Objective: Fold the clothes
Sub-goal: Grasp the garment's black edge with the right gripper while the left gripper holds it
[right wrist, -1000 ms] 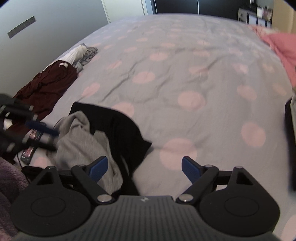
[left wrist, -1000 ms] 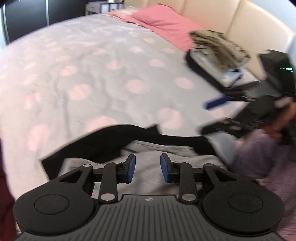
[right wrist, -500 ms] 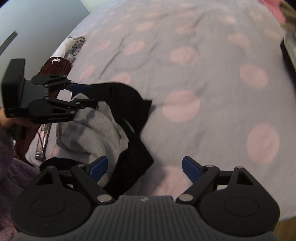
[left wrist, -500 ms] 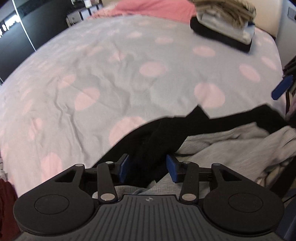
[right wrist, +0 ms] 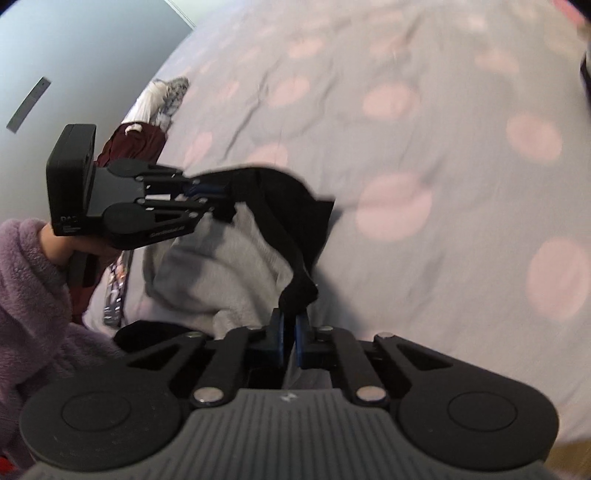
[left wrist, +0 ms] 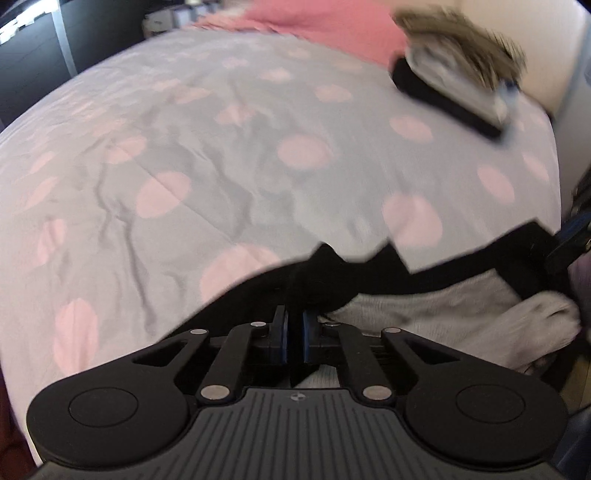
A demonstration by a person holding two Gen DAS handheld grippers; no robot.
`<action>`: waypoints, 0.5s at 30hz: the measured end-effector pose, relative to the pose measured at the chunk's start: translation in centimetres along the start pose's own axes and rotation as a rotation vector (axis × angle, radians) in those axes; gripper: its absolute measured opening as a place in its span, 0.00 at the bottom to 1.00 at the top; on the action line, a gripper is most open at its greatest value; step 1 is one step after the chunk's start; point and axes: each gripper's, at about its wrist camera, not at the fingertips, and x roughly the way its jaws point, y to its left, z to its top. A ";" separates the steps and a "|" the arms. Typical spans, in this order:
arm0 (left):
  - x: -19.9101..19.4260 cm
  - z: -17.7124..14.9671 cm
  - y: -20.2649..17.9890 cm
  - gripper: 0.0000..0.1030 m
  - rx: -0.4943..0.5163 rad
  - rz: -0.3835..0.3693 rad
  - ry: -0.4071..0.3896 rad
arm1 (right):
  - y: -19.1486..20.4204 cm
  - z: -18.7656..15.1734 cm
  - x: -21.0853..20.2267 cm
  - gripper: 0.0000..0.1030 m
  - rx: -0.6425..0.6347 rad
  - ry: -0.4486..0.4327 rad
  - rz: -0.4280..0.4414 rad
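A black garment [left wrist: 369,273] lies crumpled over a grey garment [left wrist: 424,314] at the near edge of the bed. My left gripper [left wrist: 294,325] has its jaws closing, and the blue pads press on a fold of the black fabric. In the right wrist view the left gripper [right wrist: 207,199] holds the black garment [right wrist: 288,206] at its far left end, above the grey garment [right wrist: 221,273]. My right gripper [right wrist: 290,325] is also closing, pinching a narrow black edge that rises between its pads. The right gripper [left wrist: 572,240] shows at the right edge of the left wrist view.
The bed cover [left wrist: 221,147] is grey with pink dots and wrinkled. A stack of folded clothes [left wrist: 461,85] sits at the far right, beside a pink pillow [left wrist: 325,22]. A maroon garment [right wrist: 133,144] and white clothes [right wrist: 162,96] lie at the left edge. A purple fleece sleeve [right wrist: 29,280] is near.
Both grippers went from open to closed on the black garment. The left gripper dropped toward the fabric and moved to its left end; the right one rolled slightly in place.
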 end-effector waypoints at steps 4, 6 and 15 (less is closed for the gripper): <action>-3.7 1.4 -0.1 0.04 -0.058 0.042 -0.121 | 0.8 0.7 -1.9 0.05 -0.078 -0.117 -0.077; -6.3 2.1 -0.5 0.04 -0.063 0.082 -0.192 | 1.5 1.3 -3.4 0.05 -0.115 -0.198 -0.101; -23.2 4.6 -1.6 0.03 -0.126 0.225 -0.627 | 8.2 3.3 -12.8 0.05 -0.316 -0.649 -0.116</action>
